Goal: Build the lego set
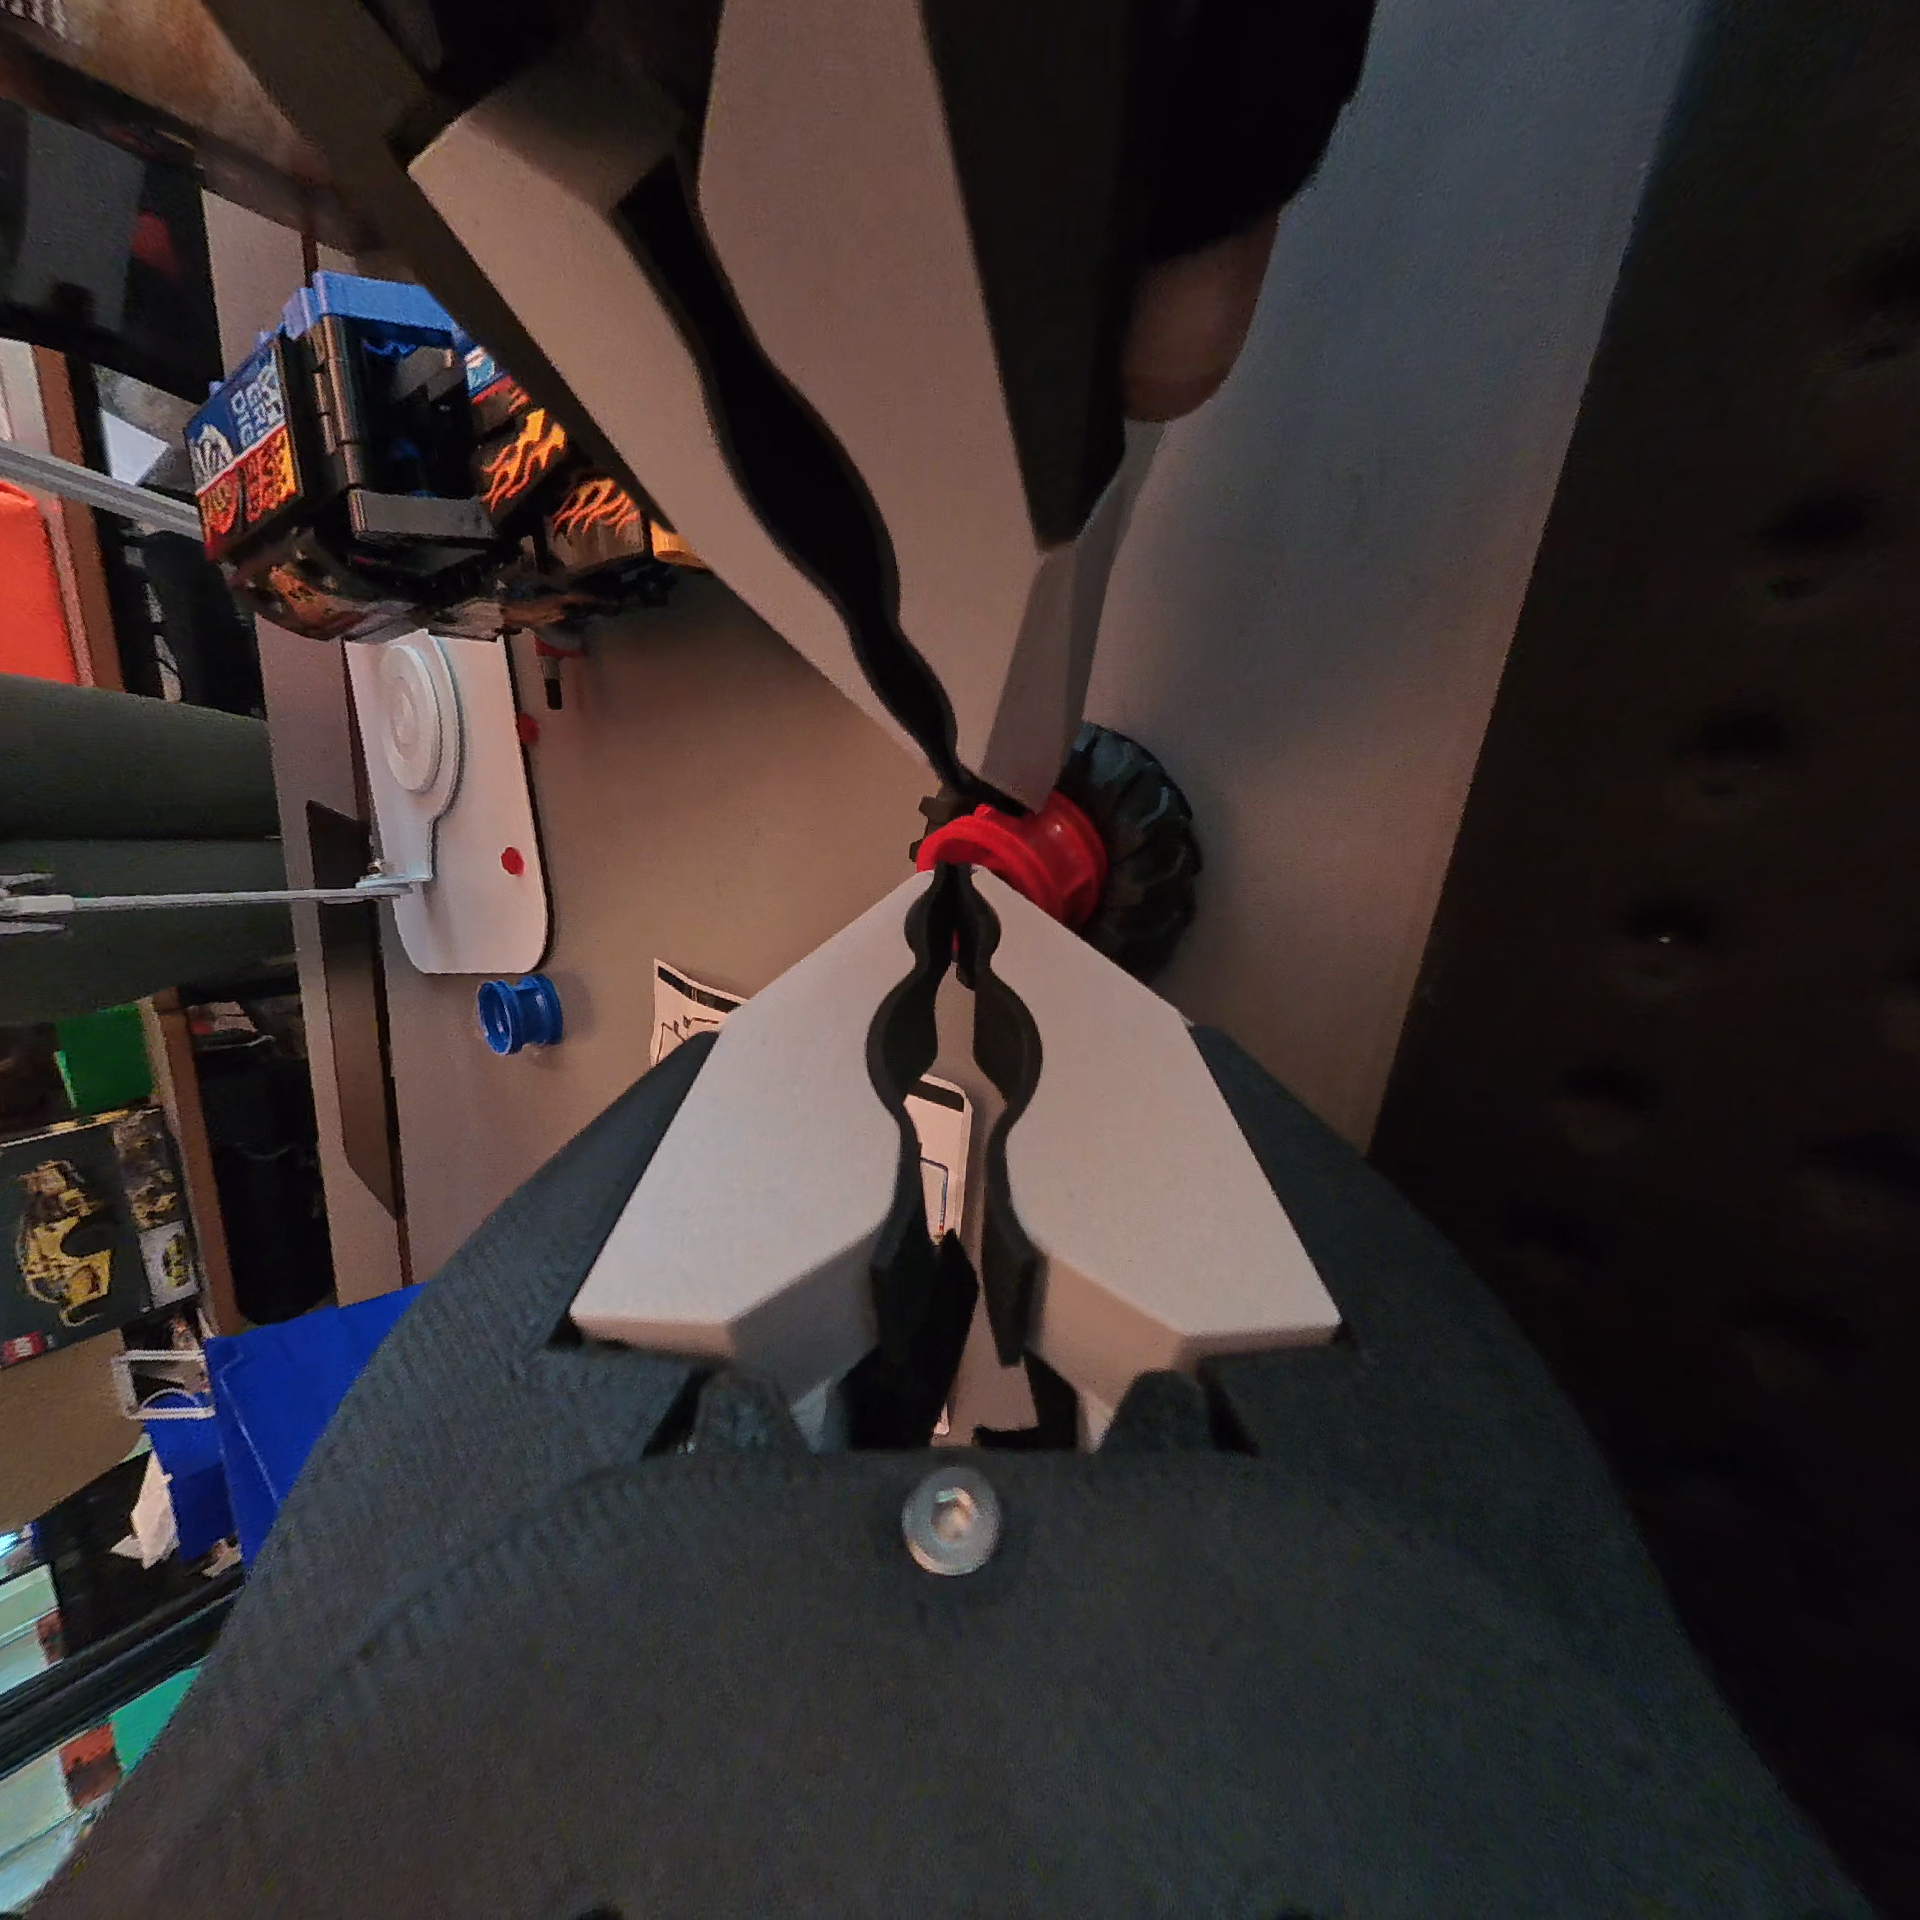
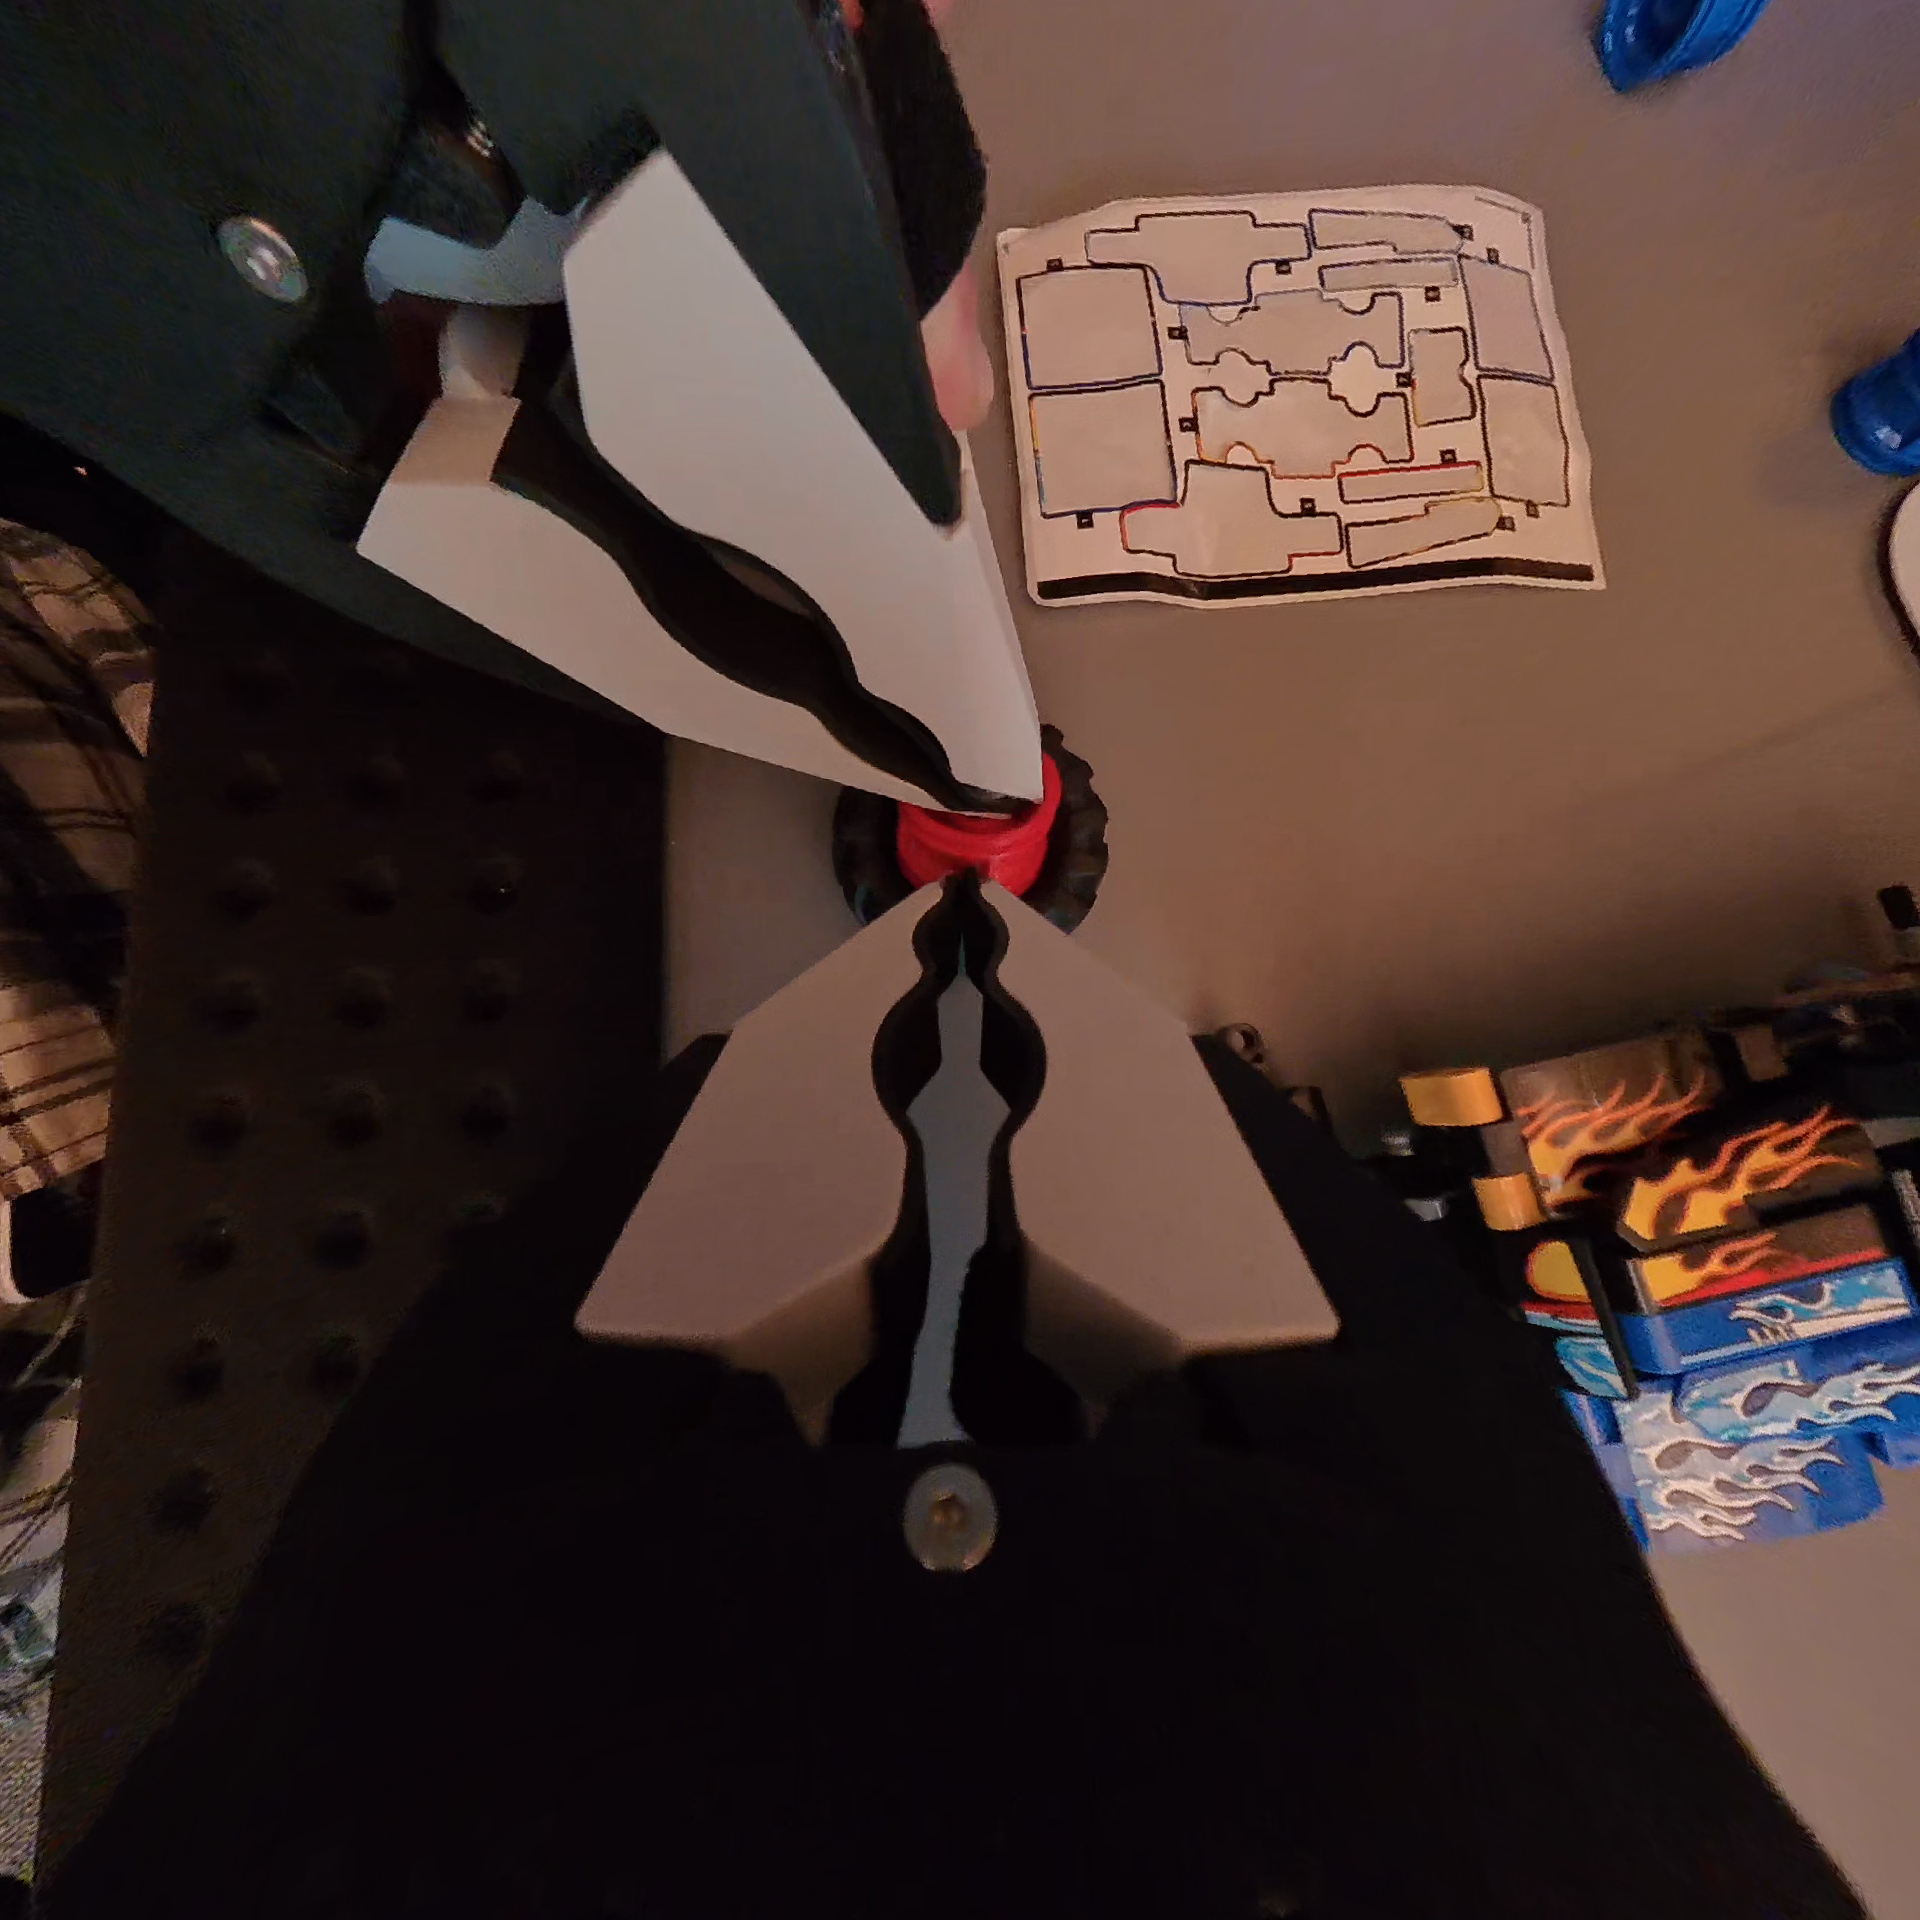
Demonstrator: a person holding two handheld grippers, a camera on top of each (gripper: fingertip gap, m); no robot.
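The left gripper [image 1: 951, 878] has its jaws pressed together, the tips pinching the near rim of a red wheel hub [image 1: 1023, 847]. The right gripper [image 2: 961, 883] meets it from the opposite side, jaws likewise closed on the hub's rim. The hub sits partly inside a black tyre [image 1: 1138, 847] lying on the grey table [image 2: 1351, 831]. Farther off in the left wrist view lie a blue hub [image 1: 520, 1013], a white plate [image 1: 457, 810] and the flame-patterned lego truck [image 1: 416, 468]; the right wrist view shows an emptied sticker sheet [image 2: 1299, 395] beyond the tyre
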